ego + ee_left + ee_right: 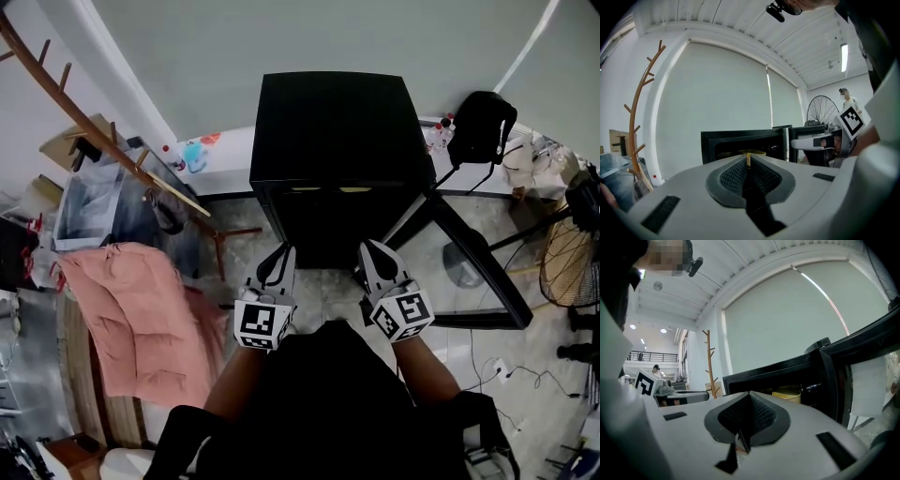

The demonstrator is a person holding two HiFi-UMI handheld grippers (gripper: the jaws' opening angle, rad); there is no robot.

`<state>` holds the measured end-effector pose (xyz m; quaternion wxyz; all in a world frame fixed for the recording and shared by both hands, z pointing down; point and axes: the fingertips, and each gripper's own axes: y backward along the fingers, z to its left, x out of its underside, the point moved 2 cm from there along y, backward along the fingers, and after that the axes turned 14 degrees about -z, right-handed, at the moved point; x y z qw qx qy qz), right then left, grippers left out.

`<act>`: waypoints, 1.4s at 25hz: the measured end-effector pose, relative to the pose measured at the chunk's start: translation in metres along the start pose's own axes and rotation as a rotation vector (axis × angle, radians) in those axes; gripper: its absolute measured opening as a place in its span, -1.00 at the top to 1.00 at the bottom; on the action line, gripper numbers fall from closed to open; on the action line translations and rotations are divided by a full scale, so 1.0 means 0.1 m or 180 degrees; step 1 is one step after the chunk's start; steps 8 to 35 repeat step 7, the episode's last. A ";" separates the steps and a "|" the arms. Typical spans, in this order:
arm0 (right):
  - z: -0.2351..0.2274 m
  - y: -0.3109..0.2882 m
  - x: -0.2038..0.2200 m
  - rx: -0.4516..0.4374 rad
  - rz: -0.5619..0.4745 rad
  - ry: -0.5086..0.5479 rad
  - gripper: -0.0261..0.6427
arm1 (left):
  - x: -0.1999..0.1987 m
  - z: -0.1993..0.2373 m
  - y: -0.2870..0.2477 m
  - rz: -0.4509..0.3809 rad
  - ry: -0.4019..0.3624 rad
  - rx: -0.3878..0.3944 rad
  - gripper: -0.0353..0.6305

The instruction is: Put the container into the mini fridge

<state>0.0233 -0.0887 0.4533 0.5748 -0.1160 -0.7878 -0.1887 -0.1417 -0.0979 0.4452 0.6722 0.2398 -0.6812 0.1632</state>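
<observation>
The black mini fridge stands on the floor in front of me with its door swung open to the right. Inside it sits a container with a yellow lid, which also peeks over the jaw tips in the left gripper view. My left gripper and right gripper hover side by side just before the fridge opening. Both are shut and hold nothing, their ribbed pads pressed together. Neither touches the container.
A wooden coat rack leans at the left, above a pink quilted cloth. A black bag hangs at the right, with a floor fan and cables near it. A white wall rises behind the fridge.
</observation>
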 end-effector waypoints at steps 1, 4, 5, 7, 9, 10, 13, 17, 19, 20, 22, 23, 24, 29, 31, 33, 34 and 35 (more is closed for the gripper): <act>0.00 0.00 0.00 0.0010 -0.0001 -0.0009 0.83 | 0.00 0.00 0.00 0.0002 0.0004 0.0014 0.78; 0.00 -0.01 0.00 0.0020 -0.0012 -0.0026 0.83 | 0.02 0.00 -0.01 0.0006 0.0014 0.0039 0.78; 0.00 -0.01 0.00 0.0013 -0.0016 -0.0027 0.83 | 0.02 0.00 -0.01 0.0005 0.0016 0.0042 0.78; 0.00 0.00 0.00 -0.0005 -0.0021 -0.0026 0.83 | 0.02 -0.01 -0.02 -0.0003 0.0016 0.0047 0.78; 0.00 0.00 0.00 -0.0005 -0.0021 -0.0026 0.83 | 0.02 -0.01 -0.02 -0.0003 0.0016 0.0047 0.78; 0.00 0.00 0.00 -0.0005 -0.0021 -0.0026 0.83 | 0.02 -0.01 -0.02 -0.0003 0.0016 0.0047 0.78; 0.00 0.00 0.00 -0.0005 -0.0021 -0.0026 0.83 | 0.02 -0.01 -0.02 -0.0003 0.0016 0.0047 0.78; 0.00 0.00 0.00 -0.0005 -0.0021 -0.0026 0.83 | 0.02 -0.01 -0.02 -0.0003 0.0016 0.0047 0.78; 0.00 0.00 0.00 -0.0005 -0.0021 -0.0026 0.83 | 0.02 -0.01 -0.02 -0.0003 0.0016 0.0047 0.78; 0.00 0.00 0.00 -0.0005 -0.0021 -0.0026 0.83 | 0.02 -0.01 -0.02 -0.0003 0.0016 0.0047 0.78; 0.00 0.00 0.00 -0.0005 -0.0021 -0.0026 0.83 | 0.02 -0.01 -0.02 -0.0003 0.0016 0.0047 0.78; 0.00 0.00 0.00 -0.0005 -0.0021 -0.0026 0.83 | 0.02 -0.01 -0.02 -0.0003 0.0016 0.0047 0.78; 0.00 0.00 0.00 -0.0005 -0.0021 -0.0026 0.83 | 0.02 -0.01 -0.02 -0.0003 0.0016 0.0047 0.78; 0.00 0.00 0.00 -0.0005 -0.0021 -0.0026 0.83 | 0.02 -0.01 -0.02 -0.0003 0.0016 0.0047 0.78; 0.00 0.00 0.00 -0.0005 -0.0021 -0.0026 0.83 | 0.02 -0.01 -0.02 -0.0003 0.0016 0.0047 0.78; 0.00 0.00 0.00 -0.0005 -0.0021 -0.0026 0.83 | 0.02 -0.01 -0.02 -0.0003 0.0016 0.0047 0.78; 0.00 0.00 0.00 -0.0005 -0.0021 -0.0026 0.83 | 0.02 -0.01 -0.02 -0.0003 0.0016 0.0047 0.78; 0.00 0.00 0.00 -0.0005 -0.0021 -0.0026 0.83 | 0.02 -0.01 -0.02 -0.0003 0.0016 0.0047 0.78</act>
